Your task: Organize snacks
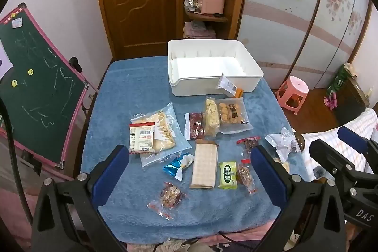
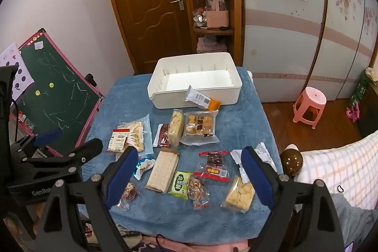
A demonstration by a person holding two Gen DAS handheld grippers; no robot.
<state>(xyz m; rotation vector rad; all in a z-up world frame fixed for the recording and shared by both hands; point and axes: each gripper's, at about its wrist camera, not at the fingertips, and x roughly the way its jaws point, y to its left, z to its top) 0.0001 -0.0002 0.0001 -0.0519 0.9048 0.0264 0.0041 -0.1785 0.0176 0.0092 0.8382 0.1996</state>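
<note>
The left gripper (image 1: 190, 171) hangs spread wide and holding nothing; the right gripper (image 2: 190, 171) is the same, jaws apart and empty. Both hover above the near edge of the blue cloth (image 1: 132, 91), with the snacks just ahead of the fingers.

Directly between the left fingers lie the tan wafer pack (image 1: 204, 165), the green pack (image 1: 228, 175) and a blue pouch (image 1: 176, 165). Between the right fingers sit the red packs (image 2: 213, 165) and, close to the right finger, a puffed-rice pack (image 2: 239, 193). Farther ahead stands the white bin (image 2: 165, 96), empty inside, with one orange sachet (image 2: 203, 99) leaning on its front wall.

I judge every pack light, crinkly and slippery in film. The puffed and biscuit ones would crush, so pinch the sealed edge, not the middle. The wafer pack looks stiff enough to grip across its width.

Count: one bin, roughly fifteen packs; overlaps make the exact number uncertain.
</note>
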